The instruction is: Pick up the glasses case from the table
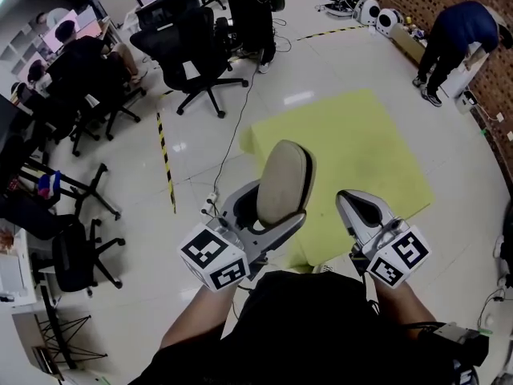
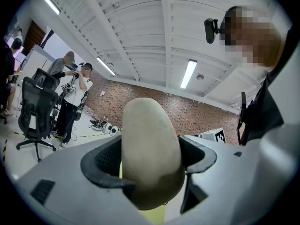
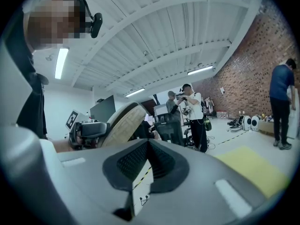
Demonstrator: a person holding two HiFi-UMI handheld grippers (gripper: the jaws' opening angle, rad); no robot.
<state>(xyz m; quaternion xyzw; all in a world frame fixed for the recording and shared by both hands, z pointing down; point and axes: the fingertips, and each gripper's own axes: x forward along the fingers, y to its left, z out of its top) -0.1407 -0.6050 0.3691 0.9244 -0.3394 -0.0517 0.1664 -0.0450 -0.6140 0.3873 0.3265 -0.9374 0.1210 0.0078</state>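
Observation:
The glasses case (image 1: 282, 181) is a beige, oval hard case, held on end in the air above the floor. My left gripper (image 1: 268, 215) is shut on its lower half, and the case stands up between the dark pads. In the left gripper view the case (image 2: 150, 149) fills the gap between the jaws of the left gripper (image 2: 151, 168). My right gripper (image 1: 361, 208) hangs beside it to the right, shut on nothing. In the right gripper view the right gripper (image 3: 147, 156) has its pads touching at the tip, and the case (image 3: 123, 123) shows at the left.
No table is in view. Below lies a yellow floor mat (image 1: 353, 151) on white tiles. Black office chairs (image 1: 196, 54) and seated people stand at the left, a bent-over person (image 1: 461, 34) is by the brick wall, and a cable (image 1: 232, 135) runs along the floor.

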